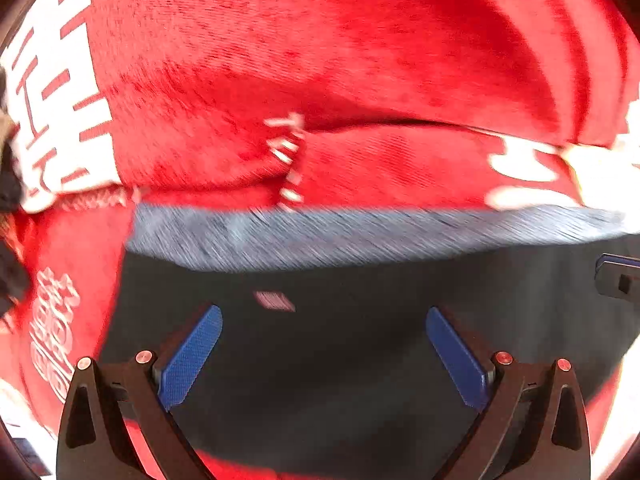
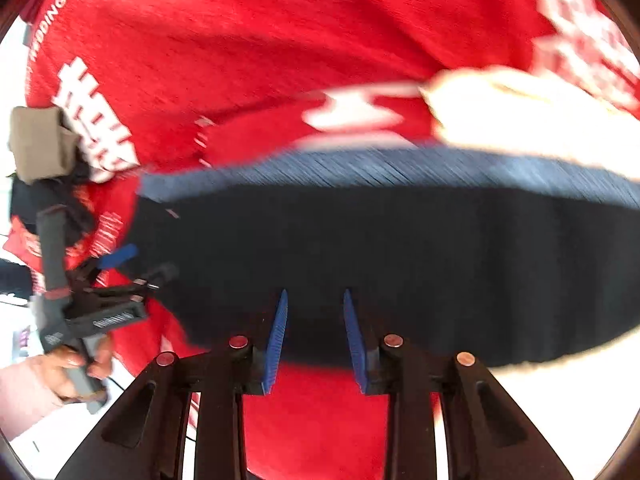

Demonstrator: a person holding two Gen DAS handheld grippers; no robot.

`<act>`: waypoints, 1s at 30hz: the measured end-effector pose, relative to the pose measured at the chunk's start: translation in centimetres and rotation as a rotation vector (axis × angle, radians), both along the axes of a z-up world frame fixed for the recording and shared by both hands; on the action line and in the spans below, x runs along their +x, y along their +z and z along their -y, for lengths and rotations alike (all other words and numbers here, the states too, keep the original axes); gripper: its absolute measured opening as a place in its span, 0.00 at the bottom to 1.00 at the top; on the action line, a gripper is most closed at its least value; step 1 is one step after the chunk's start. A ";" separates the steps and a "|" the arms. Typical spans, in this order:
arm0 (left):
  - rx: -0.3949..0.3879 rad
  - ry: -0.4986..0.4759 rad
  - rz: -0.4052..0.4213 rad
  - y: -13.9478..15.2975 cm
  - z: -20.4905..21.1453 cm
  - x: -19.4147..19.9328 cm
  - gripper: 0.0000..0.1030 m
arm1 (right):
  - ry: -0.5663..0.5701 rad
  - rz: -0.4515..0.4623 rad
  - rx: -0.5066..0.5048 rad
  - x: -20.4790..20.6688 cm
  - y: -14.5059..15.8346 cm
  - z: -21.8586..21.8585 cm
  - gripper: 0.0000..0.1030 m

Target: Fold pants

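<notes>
Dark navy pants (image 1: pixel 340 340) with a lighter blue ribbed waistband (image 1: pixel 360 236) lie flat on a red cloth. My left gripper (image 1: pixel 324 320) hovers over the dark fabric with its blue pads wide apart and nothing between them. In the right wrist view the same pants (image 2: pixel 400 260) and waistband (image 2: pixel 380 168) fill the middle. My right gripper (image 2: pixel 314 304) is over their near edge, jaws partly open and empty. The left gripper (image 2: pixel 120 264) shows at the pants' left end in the right wrist view. Both views are motion-blurred.
A red cloth (image 1: pixel 320 60) with white printed characters covers the surface under and beyond the pants. A beige and dark bundle (image 2: pixel 40 144) sits at the far left. A pale cream object (image 2: pixel 540 112) lies beyond the waistband on the right.
</notes>
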State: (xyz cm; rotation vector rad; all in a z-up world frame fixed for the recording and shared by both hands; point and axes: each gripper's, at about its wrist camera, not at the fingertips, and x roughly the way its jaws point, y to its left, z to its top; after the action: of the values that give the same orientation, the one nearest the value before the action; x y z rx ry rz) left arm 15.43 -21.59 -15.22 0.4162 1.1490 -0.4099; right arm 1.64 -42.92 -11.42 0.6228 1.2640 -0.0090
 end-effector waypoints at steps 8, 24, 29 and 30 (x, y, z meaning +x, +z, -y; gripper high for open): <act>0.070 0.137 0.054 -4.5 -6.6 4.8 1.00 | 0.079 -0.047 -0.016 9.3 -7.1 -5.8 0.32; 0.078 0.098 0.036 -0.2 -5.9 2.8 1.00 | -0.010 -0.119 -0.143 2.9 -3.9 -2.2 0.44; 0.009 -0.009 0.024 0.1 2.9 1.3 1.00 | -0.124 -0.105 -0.186 -1.6 -2.1 2.6 0.44; 0.020 -0.011 0.028 -0.5 4.5 1.3 1.00 | -0.139 -0.093 -0.203 -2.0 -1.7 3.9 0.44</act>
State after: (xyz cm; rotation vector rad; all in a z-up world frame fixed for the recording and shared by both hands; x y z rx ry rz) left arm 16.73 -26.08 -15.71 0.4450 1.1248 -0.4013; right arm -0.32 -46.78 -13.16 0.5382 1.2885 -0.2811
